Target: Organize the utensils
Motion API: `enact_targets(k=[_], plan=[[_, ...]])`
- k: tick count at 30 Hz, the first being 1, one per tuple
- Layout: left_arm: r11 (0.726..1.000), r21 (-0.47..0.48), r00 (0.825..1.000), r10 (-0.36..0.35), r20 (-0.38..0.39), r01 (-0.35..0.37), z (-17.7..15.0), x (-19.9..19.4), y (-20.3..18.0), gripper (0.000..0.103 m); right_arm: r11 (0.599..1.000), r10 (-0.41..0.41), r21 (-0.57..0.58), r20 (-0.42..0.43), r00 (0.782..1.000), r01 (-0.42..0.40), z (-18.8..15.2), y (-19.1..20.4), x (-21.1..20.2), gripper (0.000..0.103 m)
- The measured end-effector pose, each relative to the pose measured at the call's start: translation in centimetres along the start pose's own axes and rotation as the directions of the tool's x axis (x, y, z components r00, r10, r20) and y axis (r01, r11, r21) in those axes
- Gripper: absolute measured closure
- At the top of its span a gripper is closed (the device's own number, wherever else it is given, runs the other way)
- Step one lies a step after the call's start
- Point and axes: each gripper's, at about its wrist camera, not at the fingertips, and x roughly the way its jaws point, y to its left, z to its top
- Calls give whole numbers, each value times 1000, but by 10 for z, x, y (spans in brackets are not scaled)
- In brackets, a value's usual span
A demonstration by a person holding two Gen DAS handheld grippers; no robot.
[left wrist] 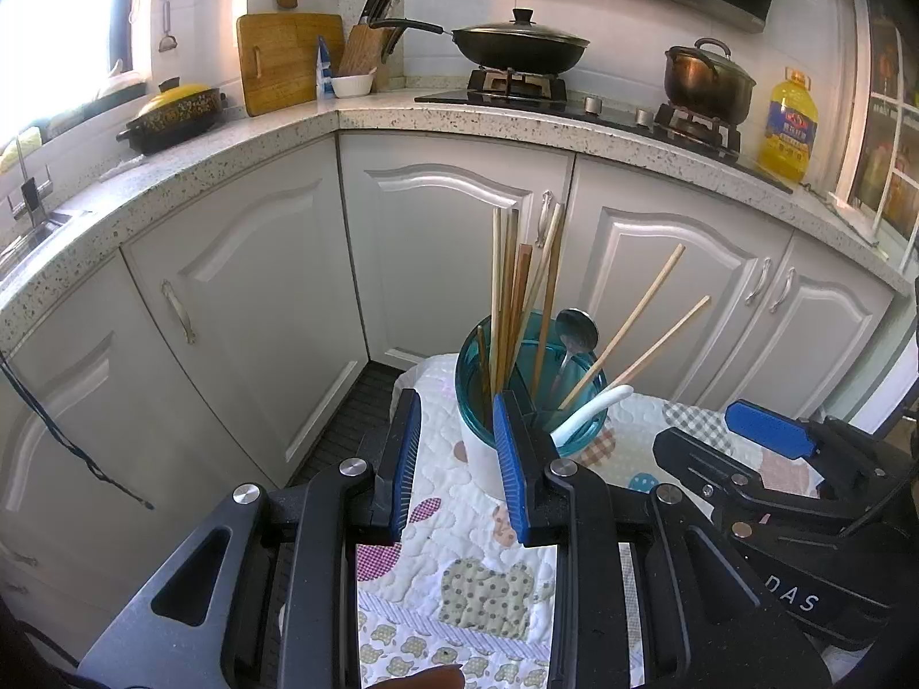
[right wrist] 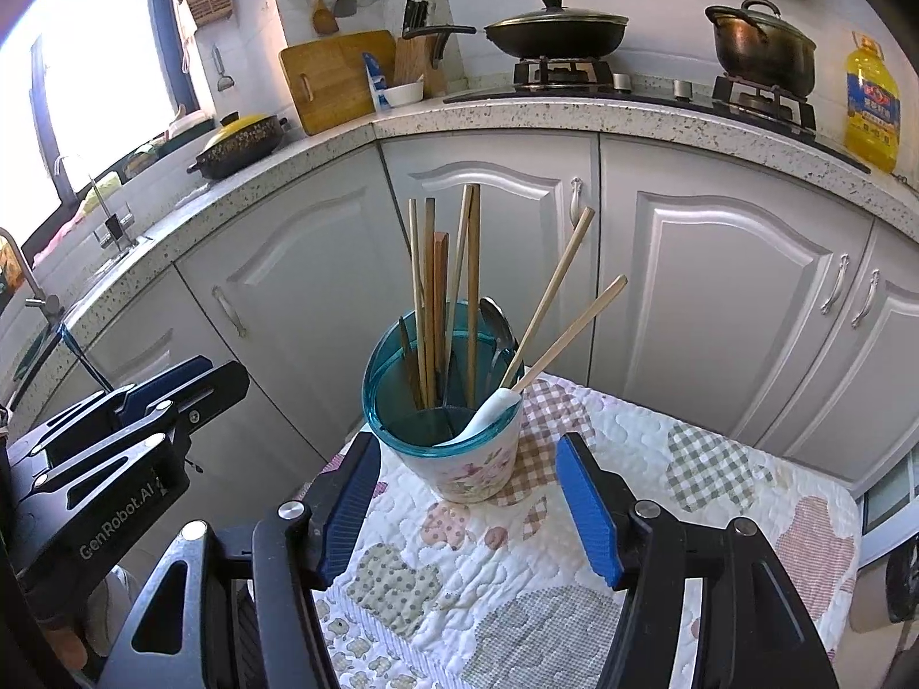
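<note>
On the far left a sink tap stands at the counter, with a yellow-lidded casserole further along and a wooden board leaning on the wall beside a knife block.

The left gripper hovers low over a quilted cloth that covers the table. Its blue pads stand apart with nothing between them; the right-hand pad sits just before the near wall of the holder, though whether it touches I cannot tell.

The holder is a white floral cup with a teal insert, standing upright on the cloth near its far edge, in front of the white cabinets. A bunch of chopsticks stands nearly upright in its left part. A steel spoon sits bowl-up behind the middle. Two more chopsticks lean out to the right, and a white spoon rests on the rim at the front right.

The right gripper is wide open and holds nothing, its pads on either side of the holder's base and short of it.

Behind, a lidded wok and a steel pot sit on the hob, and an oil bottle stands at the far right.
</note>
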Motion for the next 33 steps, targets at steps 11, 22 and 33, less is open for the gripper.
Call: enact_targets(k=[11, 22, 33], plan=[[1000, 6, 1000, -4, 1, 4, -1, 0, -1, 78, 1000, -2, 3, 1, 1000, 2, -1, 0, 0, 41], [1000, 10, 1000, -7, -1, 7, -1, 0, -3, 78, 1000, 1, 2, -13, 1000, -1, -2, -2, 2, 40], [1000, 3, 1000, -14, -10, 14, -2, 2, -3, 78, 1000, 2, -4, -29, 1000, -2, -4, 1, 4, 39]])
